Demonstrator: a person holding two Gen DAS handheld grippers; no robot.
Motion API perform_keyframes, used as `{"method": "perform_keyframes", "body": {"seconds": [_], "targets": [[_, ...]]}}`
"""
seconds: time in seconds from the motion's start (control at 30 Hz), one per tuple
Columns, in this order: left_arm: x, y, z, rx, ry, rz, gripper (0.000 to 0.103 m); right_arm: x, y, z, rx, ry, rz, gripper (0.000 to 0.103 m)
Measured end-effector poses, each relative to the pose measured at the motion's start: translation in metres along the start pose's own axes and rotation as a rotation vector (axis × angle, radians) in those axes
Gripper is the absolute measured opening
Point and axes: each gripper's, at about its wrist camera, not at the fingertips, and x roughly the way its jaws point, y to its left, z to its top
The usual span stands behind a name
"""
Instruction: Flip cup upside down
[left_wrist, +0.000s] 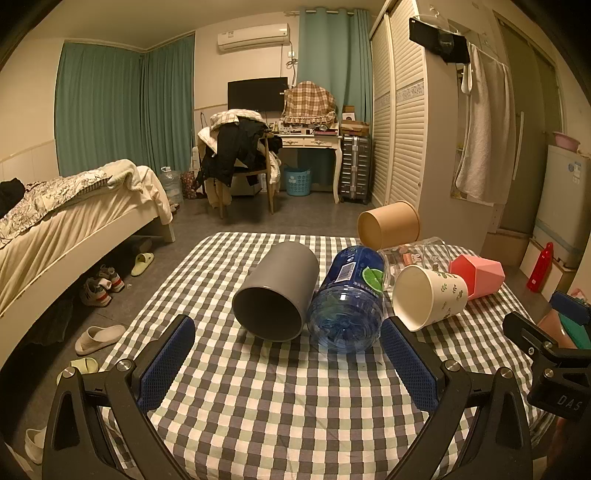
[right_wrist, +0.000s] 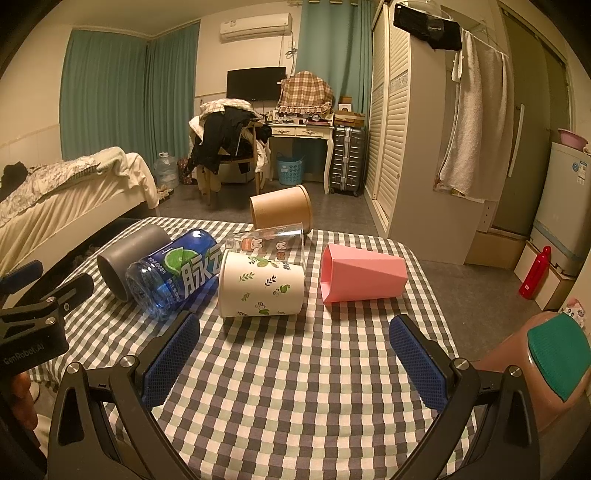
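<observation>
The bench (left_wrist: 258, 406), under its checked cloth, carries a row of cups all lying on their sides. Biggest is the grey cup (left_wrist: 275, 291), mouth toward me at the left, touching the blue bottle (left_wrist: 347, 299) beside it. It looks thick-walled and stiff, probably the heaviest, and smooth enough to slip, so I would take it across the body near the mouth. The brown paper tub (right_wrist: 282, 212) at the far edge and the white leaf-print paper cup (right_wrist: 262, 284) should be light and easily crushed; a gentle hold mid-wall suits them. The pink faceted cup (right_wrist: 360, 275) seems rigid plastic, its flat faces good for gripping. The clear glass (right_wrist: 275, 242) is fragile and slick.

The left gripper (left_wrist: 288, 365) and the right gripper (right_wrist: 295, 363) both hover low over the near cloth, fingers spread wide, holding nothing.

Only the right view shows the pink cup whole and the glass's rabbit print; only the left looks straight into the grey cup.
</observation>
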Motion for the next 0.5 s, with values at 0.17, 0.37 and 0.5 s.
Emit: {"method": "perform_keyframes", "body": {"seconds": [0.17, 0.37, 0.5], "targets": [[0.0, 0.0, 0.0, 0.0, 0.0, -0.001, 0.103, -0.001, -0.001, 0.001, -0.006, 0.0, -0.006, 0.103], [0.003, -0.005, -0.008, 0.0, 0.002, -0.003, 0.103, -0.003, -0.001, 0.004, -0.025, -0.003, -0.028, 0.103], [0.005, -0.006, -0.01, -0.005, 0.008, -0.004, 0.103, -0.002, 0.001, 0.006, -0.041, 0.004, -0.029, 0.103]]}}
